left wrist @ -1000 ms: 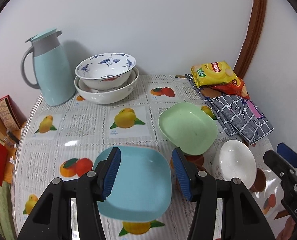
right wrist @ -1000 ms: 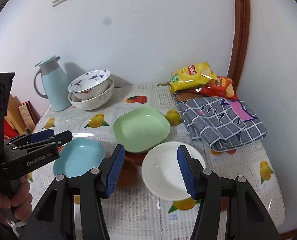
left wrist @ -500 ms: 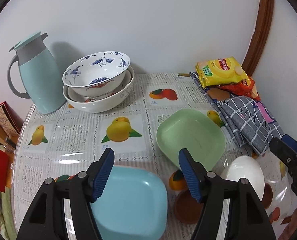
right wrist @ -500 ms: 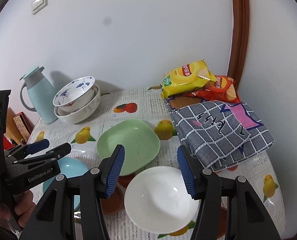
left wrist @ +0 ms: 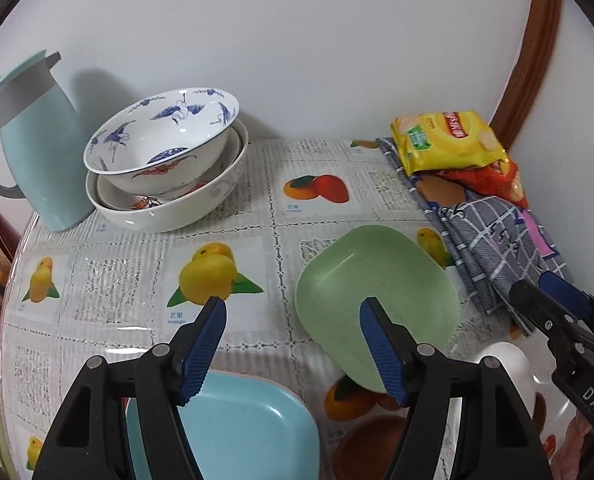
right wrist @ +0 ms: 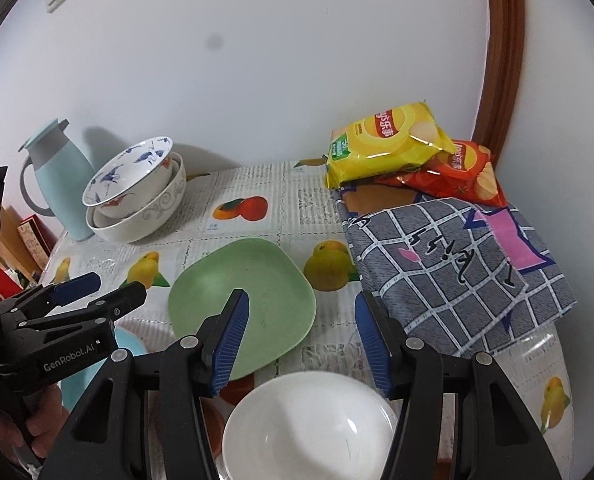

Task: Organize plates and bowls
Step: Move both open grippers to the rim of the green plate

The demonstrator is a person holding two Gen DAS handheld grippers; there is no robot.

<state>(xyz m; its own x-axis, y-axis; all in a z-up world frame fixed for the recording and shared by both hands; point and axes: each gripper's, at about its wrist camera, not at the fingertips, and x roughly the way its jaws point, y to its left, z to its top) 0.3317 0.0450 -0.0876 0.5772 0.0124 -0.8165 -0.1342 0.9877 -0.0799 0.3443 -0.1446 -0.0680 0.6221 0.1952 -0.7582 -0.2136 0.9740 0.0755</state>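
Left wrist view: my left hand-held gripper [left wrist: 293, 320] gapes wide and empty above the blue plate [left wrist: 241, 432], green plate [left wrist: 373, 300] just beyond; bowls [left wrist: 165, 164] sit nested by the jug [left wrist: 37, 160], likely the stacking spot.

Right wrist view: my right hand-held gripper [right wrist: 301, 328] is wide open, holding nothing, over the white bowl [right wrist: 309, 428]. The fruit-print tabletop [right wrist: 289, 204] meets a white wall.

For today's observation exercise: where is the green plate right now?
In both wrist views the green plate lies mid-table on the tablecloth, between the checked cloth and blue plate.
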